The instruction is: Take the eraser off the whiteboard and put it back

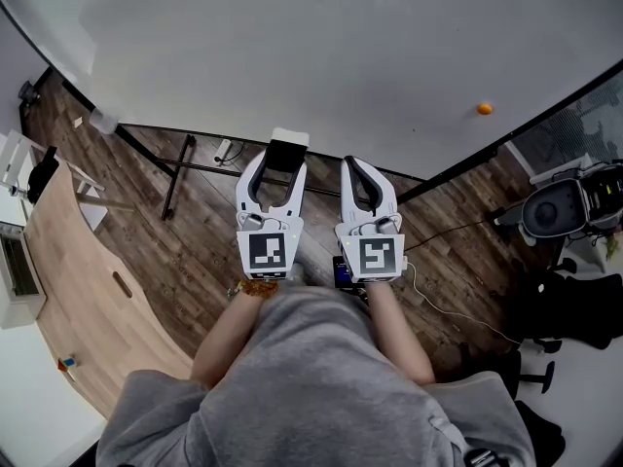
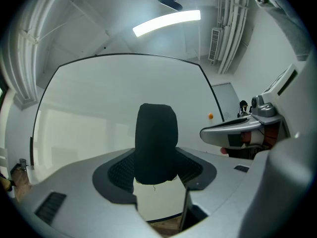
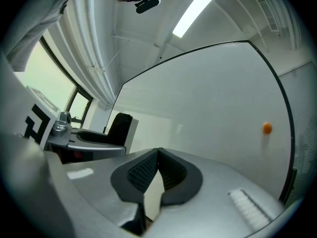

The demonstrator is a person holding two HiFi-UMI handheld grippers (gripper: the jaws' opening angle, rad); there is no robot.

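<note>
A person in a grey sweatshirt stands facing a large white whiteboard with a thin black frame [image 1: 321, 47], one gripper in each hand.

The left tongs [image 1: 277, 166] are clamped on the whiteboard eraser, a white block with a black felt face [image 1: 288, 148]. In the left gripper view the eraser [image 2: 156, 143] stands upright between the dark ribbed pads, in front of the board's lower part. It appears to be clear of the board, though contact cannot be ruled out.

The right tongs [image 1: 367, 166] are closed with nothing between them; the right gripper view shows their pads pressed together at the tips [image 3: 157, 155].

By this reading the eraser is off the board and in hand; returning it to the board remains.

A small round orange magnet [image 1: 484, 109] sits on the board to the right. The board is otherwise blank. Below lie a dark wood plank floor [image 1: 195, 251], the board's black metal stand [image 1: 175, 178], a curved light wooden worktop [image 1: 88, 290] at left and black office chairs [image 1: 565, 309] at right. A long ceiling strip light [image 2: 166, 23] glows overhead.
</note>
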